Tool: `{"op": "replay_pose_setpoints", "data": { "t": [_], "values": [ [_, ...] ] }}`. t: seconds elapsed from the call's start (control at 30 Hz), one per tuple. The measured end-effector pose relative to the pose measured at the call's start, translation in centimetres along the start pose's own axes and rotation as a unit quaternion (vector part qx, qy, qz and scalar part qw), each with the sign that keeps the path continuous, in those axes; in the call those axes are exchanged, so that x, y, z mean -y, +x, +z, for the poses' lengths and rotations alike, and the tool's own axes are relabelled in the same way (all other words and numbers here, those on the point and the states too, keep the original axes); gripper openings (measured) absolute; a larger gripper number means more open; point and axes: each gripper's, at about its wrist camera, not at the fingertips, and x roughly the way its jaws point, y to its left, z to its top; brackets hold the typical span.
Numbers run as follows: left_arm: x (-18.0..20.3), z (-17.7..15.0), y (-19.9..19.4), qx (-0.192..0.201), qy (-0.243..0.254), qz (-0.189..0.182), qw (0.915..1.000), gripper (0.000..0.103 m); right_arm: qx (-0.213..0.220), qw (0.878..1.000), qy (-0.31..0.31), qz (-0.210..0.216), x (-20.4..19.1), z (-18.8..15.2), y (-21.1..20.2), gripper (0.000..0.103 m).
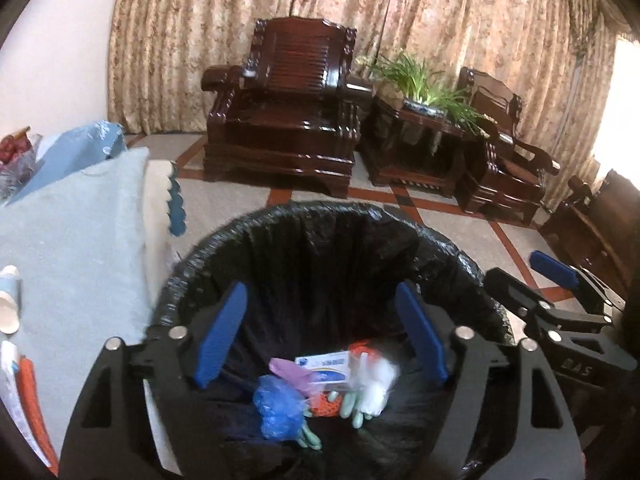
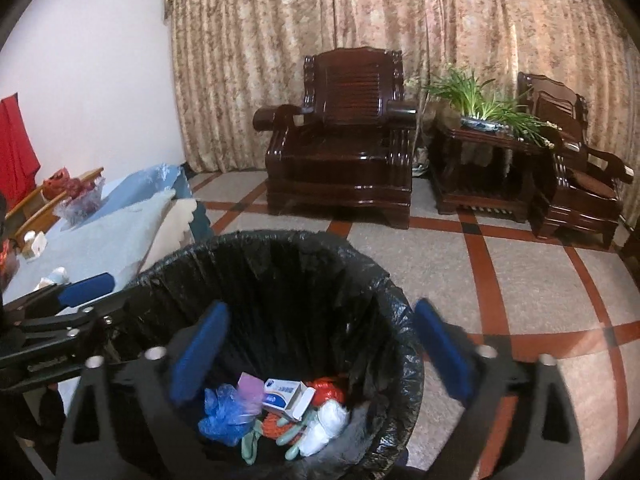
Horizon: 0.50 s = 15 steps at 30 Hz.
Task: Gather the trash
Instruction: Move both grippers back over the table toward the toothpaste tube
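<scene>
A bin with a black liner (image 1: 320,212) (image 2: 280,238) stands on the floor beside a table. At its bottom lie a blue plastic bag (image 1: 276,404) (image 2: 220,412), a white box (image 1: 324,366) (image 2: 286,396), a purple scrap (image 2: 250,392), orange netting (image 2: 328,388), a white bag (image 1: 376,384) (image 2: 324,420) and pale green gloves (image 2: 250,444). My left gripper (image 1: 320,332) (image 2: 76,308) hangs open over the bin's mouth, with nothing between its blue pads. My right gripper (image 2: 320,354) (image 1: 532,280) hangs open over the bin's right side, also holding nothing.
Left of the bin is a table under a light-blue cloth (image 1: 80,232) (image 2: 104,228), with paper cups (image 1: 8,300) and an orange-and-white wrapper (image 1: 24,380) on it. Dark wooden armchairs (image 1: 280,120) (image 2: 344,148) and a side table with a plant (image 1: 420,92) stand before curtains across the tiled floor.
</scene>
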Motion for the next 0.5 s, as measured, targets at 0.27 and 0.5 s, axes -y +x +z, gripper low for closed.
{"op": "replay_pose_setpoints", "data": {
  "t": [0.27, 0.5],
  "values": [
    [-2.9, 0.9, -4.1, 0.037, -0.006, 0.047, 0.9982, 0.087, 0.007, 1.000, -0.014, 0.024, -2.9, 0.4, -0.7, 0.097],
    [-7.2, 0.9, -8.2, 0.062, -0.040, 0.096, 0.9927, 0.088, 0.008, 0.998, -0.038, 0.059, -7.1, 0.6, -0.6, 0.097]
  ]
}}
